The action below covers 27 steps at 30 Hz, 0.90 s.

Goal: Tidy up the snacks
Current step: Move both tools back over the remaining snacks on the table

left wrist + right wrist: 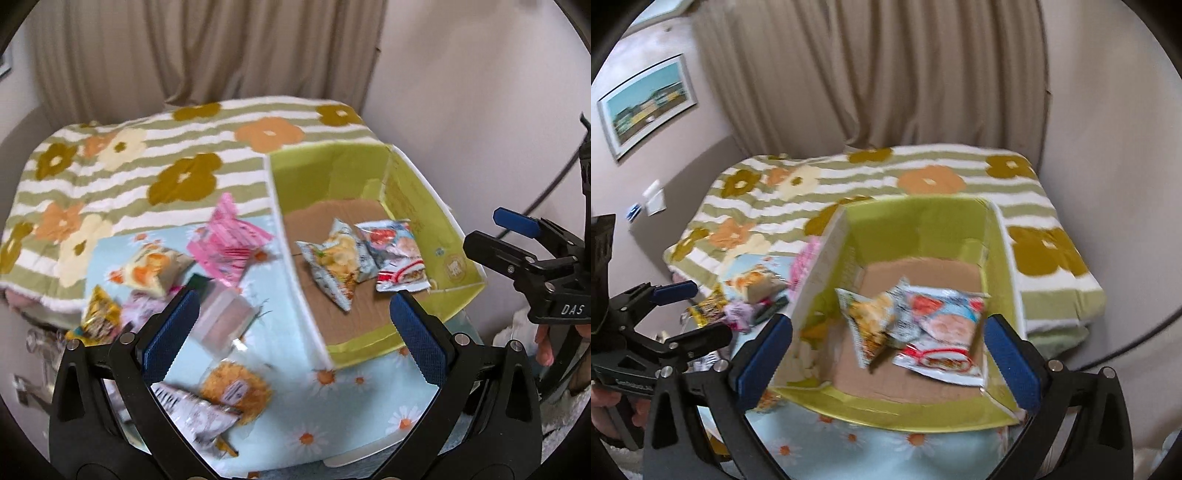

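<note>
Soft, even indoor light in both wrist views, with motion blur and strong fisheye bending.

You get flat, diffuse light with no hard shadows and no glare; the curtain [886, 74] lets no bright patch through. Both views smear: the snack packets [229, 243] on the daisy-print cloth [332, 417] blur, and the green box [923, 410] has soft edges. The blue-padded fingers [170, 332] close to your lens stay fairly sharp. Straight lines bow near the rim, and black vignette fills the corners.
</note>
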### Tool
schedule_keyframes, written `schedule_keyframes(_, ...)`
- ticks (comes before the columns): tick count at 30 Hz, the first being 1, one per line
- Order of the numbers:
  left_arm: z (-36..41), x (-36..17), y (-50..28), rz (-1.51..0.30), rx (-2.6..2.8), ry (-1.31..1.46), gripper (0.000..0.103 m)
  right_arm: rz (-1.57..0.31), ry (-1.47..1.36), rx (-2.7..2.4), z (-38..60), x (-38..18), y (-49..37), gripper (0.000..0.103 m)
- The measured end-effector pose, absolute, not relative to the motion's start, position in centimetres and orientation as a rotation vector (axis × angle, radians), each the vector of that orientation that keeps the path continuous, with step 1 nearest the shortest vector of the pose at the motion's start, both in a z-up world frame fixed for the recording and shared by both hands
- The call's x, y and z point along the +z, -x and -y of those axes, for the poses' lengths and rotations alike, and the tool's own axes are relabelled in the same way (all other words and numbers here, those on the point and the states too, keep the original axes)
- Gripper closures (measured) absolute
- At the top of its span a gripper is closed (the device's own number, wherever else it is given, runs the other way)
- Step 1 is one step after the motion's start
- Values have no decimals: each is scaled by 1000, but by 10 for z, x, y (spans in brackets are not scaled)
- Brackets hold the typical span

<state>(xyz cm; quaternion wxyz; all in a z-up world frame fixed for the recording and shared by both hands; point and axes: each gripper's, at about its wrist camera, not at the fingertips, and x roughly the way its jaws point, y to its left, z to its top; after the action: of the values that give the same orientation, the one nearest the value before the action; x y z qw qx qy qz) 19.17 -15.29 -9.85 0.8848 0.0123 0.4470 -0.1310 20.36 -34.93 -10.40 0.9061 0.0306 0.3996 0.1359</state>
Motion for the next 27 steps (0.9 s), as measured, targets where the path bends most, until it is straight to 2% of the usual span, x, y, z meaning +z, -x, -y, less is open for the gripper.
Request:
schedule_keyframes(9,73,-88,-144,-936,-32,59,1,-800,2,429,282,-100,-197,0)
schedule_keyframes(17,-10,-108,-104,-977,79,115,1,-854,-5,501,224,-121,-181,0)
schedule_keyframes(27,-103,-147,-88,-1062,-59,24,1,-936,-115,376,151,-152,-146,0)
